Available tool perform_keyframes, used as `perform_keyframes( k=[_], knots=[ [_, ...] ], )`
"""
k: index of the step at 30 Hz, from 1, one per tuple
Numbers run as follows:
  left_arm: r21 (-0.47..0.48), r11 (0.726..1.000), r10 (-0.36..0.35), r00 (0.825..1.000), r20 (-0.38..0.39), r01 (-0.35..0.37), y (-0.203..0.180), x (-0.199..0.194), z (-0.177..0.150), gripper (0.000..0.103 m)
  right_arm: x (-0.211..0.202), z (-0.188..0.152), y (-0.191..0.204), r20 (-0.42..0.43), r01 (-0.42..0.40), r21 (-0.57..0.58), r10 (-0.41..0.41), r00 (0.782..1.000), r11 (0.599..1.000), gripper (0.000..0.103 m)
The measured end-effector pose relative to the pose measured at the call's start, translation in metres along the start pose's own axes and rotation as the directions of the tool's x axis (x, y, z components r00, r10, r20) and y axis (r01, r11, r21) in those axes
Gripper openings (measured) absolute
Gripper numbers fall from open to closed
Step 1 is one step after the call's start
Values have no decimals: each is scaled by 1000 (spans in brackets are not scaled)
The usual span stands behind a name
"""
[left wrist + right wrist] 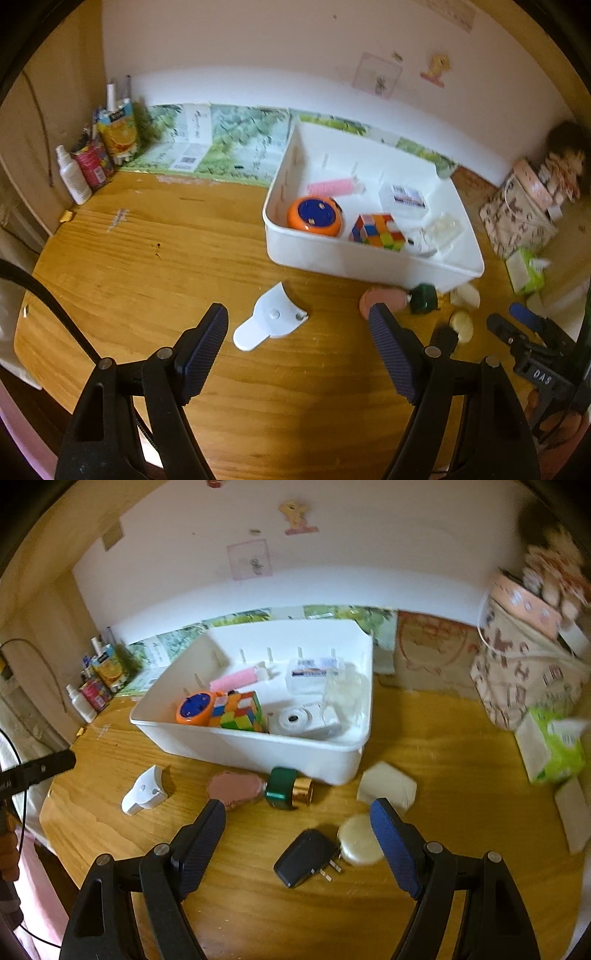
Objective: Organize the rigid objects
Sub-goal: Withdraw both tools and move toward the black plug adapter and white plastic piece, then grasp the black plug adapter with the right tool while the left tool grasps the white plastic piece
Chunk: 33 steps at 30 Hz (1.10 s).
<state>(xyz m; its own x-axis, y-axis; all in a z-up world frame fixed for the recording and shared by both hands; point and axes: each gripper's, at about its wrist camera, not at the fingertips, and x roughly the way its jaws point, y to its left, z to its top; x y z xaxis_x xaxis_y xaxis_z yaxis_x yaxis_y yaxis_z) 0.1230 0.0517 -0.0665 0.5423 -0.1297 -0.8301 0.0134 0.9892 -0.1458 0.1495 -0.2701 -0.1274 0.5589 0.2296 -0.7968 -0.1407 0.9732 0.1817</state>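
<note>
The worktop (461, 760) carries a white bin (258, 749), already holding a cube (240, 710) and other pieces. In front of the bin lie a white holder (271, 319), a pink mirror (236, 788), a green bottle (286, 788), a soap bar (388, 784) and a black charger (304, 856). Both the left gripper (299, 354) and the right gripper (297, 845) are released and empty. The charger looks light and stiff; its flat sides seem best to pinch.
</note>
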Motion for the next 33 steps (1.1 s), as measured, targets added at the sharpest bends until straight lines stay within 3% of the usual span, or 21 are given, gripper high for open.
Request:
perform_keyframes(
  k=[13, 26, 33],
  knots=[
    [176, 983, -22, 987, -161, 51, 15, 41, -7, 81, 21, -29, -6, -109, 80, 277, -51, 993, 958, 81],
    [368, 925, 32, 947, -318, 93, 18, 101, -7, 81, 52, -42, -14, -222, 215, 476, -120, 968, 852, 81],
    [420, 900, 57, 925, -376, 115, 16, 130, -6, 81, 70, -39, -15, -304, 305, 489, -168, 938, 817, 81]
  ],
)
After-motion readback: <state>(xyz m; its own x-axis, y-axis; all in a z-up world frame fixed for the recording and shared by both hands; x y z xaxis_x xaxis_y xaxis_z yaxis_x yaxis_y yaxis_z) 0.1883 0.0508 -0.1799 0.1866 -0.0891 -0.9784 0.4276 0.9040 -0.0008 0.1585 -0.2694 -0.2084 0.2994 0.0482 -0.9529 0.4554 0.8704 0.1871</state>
